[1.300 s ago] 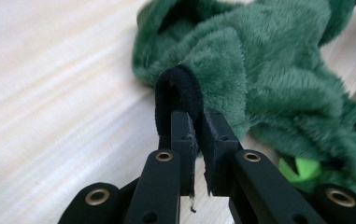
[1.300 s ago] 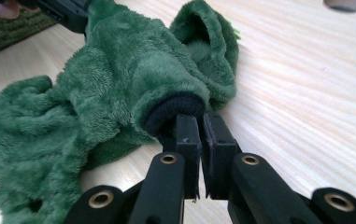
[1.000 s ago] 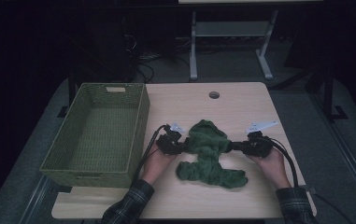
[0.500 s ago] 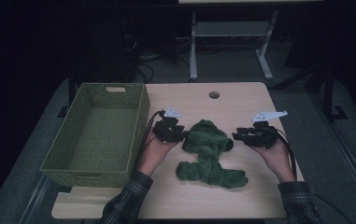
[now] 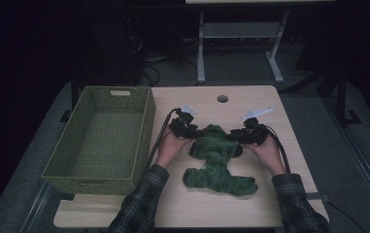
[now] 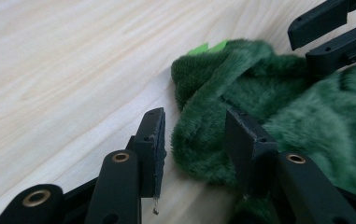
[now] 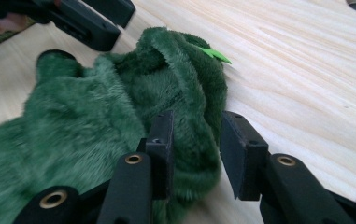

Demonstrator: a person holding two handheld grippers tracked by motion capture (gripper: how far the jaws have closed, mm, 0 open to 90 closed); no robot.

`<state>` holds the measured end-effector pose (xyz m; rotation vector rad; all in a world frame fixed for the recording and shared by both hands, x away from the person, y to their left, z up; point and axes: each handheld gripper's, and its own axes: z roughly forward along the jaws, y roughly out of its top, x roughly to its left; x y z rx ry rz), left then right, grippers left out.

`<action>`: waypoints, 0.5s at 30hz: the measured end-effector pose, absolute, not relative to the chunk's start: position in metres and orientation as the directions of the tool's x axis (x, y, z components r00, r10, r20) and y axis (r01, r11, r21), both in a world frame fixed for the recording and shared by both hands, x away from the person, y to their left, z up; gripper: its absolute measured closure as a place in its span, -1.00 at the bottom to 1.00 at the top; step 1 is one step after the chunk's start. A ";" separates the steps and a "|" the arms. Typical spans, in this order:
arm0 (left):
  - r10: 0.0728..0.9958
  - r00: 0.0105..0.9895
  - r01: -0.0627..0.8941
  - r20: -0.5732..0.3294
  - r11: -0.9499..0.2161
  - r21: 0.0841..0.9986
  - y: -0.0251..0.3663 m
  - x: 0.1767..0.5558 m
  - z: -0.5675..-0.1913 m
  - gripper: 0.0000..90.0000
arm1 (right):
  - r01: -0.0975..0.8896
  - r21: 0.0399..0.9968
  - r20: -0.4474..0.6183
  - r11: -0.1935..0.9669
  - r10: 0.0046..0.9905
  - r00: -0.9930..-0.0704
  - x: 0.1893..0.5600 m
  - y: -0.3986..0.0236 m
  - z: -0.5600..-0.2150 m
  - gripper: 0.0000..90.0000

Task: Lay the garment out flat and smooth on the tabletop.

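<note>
Green plush cloth [image 5: 216, 158] lies bunched on the surface [image 5: 270, 204]. Jaws of left tool [image 6: 192, 142] and right tool [image 7: 195, 140], just opened, straddle folds unclamped. Next, closing is required.

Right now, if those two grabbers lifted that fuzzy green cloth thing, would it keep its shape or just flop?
It would probably flop: the green plush fabric lies crumpled in soft folds on the table. It looks light for its bulk, being thick pile. It likely grips well rather than slipping, since a fold bulges between the left gripper jaws and another between the right gripper jaws.
</note>
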<state>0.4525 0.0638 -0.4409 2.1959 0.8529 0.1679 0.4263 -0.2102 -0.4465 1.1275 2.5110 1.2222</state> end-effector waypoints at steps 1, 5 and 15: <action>0.617 0.775 0.520 -0.138 -0.498 0.694 0.063 0.454 -0.443 0.29 | 0.570 0.721 0.194 0.393 0.676 -0.711 0.428 -0.208 -0.449 0.49; 0.609 0.780 0.523 -0.144 -0.507 0.685 0.060 0.459 -0.450 0.65 | 0.587 0.704 0.201 0.399 0.681 -0.704 0.433 -0.206 -0.458 0.75; 0.605 0.788 0.458 -0.118 -0.447 0.768 0.062 0.467 -0.429 1.00 | 0.543 0.764 0.183 0.349 0.690 -0.700 0.440 -0.214 -0.440 0.99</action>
